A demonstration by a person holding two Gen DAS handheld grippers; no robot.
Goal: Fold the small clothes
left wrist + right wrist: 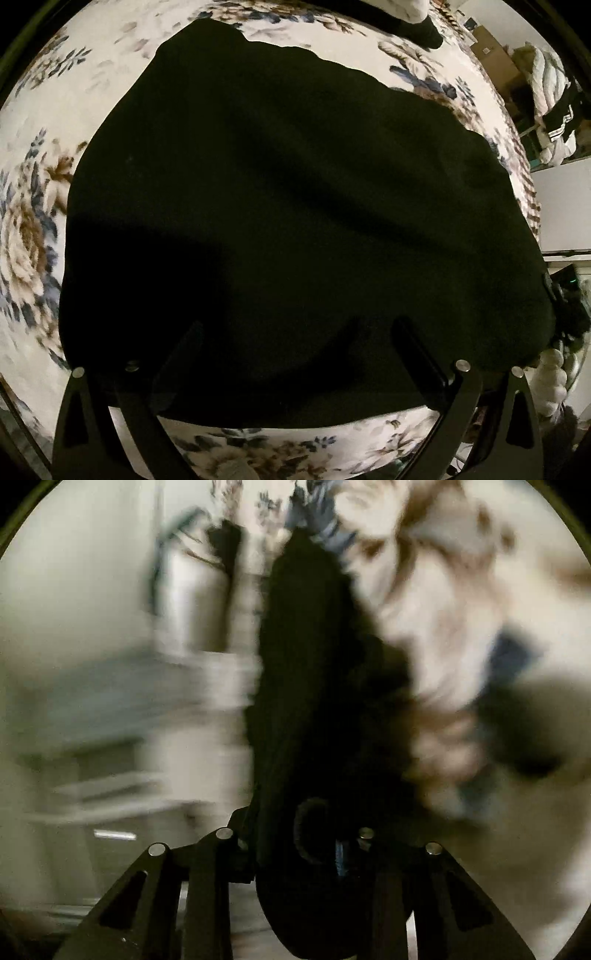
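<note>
A black garment (277,184) lies spread flat on a floral bedspread (37,240) and fills most of the left wrist view. My left gripper (295,332) hovers over its near edge, pointing steeply down. Its two fingers stand wide apart with nothing pinched between them. The right wrist view is badly blurred. There, a bunched fold of black cloth (306,664) fills the gap between the fingers of my right gripper (303,834) and stretches away from it over the bedspread (443,609). The fingers look shut on the cloth.
Beyond the bed's right edge are a cardboard box (495,55), a heap of striped clothes (554,103) and white furniture (565,206). A dark sock-like shape (424,29) rests at the bed's far edge. Blurred pale shelves (110,720) show on the left of the right wrist view.
</note>
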